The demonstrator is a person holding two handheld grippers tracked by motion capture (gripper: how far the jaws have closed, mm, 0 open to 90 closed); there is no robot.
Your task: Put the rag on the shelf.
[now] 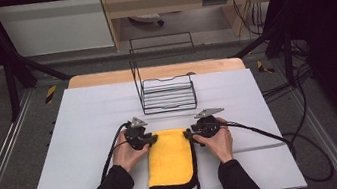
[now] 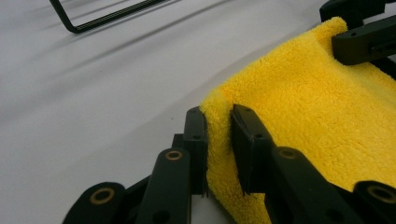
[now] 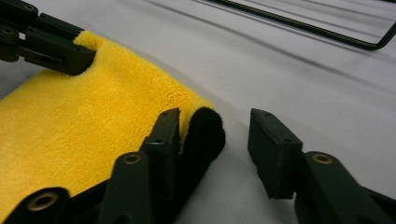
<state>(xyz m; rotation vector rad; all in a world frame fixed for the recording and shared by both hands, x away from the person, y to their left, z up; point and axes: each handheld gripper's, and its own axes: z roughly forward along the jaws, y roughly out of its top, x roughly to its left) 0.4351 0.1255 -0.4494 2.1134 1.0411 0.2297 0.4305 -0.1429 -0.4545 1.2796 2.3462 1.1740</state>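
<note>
Yellow cloth (image 1: 170,159) lies folded on the white counter (image 1: 87,137); the left gripper (image 2: 218,140) fingers pinch its far left corner. The right gripper (image 3: 215,149) fingers stand apart around the black-edged right corner, one finger (image 3: 164,140) touching. Beyond, the wire rack (image 1: 166,92) sits empty.

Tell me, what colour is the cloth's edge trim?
Black, on a bright yellow cloth. The trim shows best in the right gripper view.

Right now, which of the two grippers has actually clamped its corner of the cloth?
The left gripper: its jaws pinch the yellow cloth. The right gripper has a gap beside the black-edged corner.
</note>
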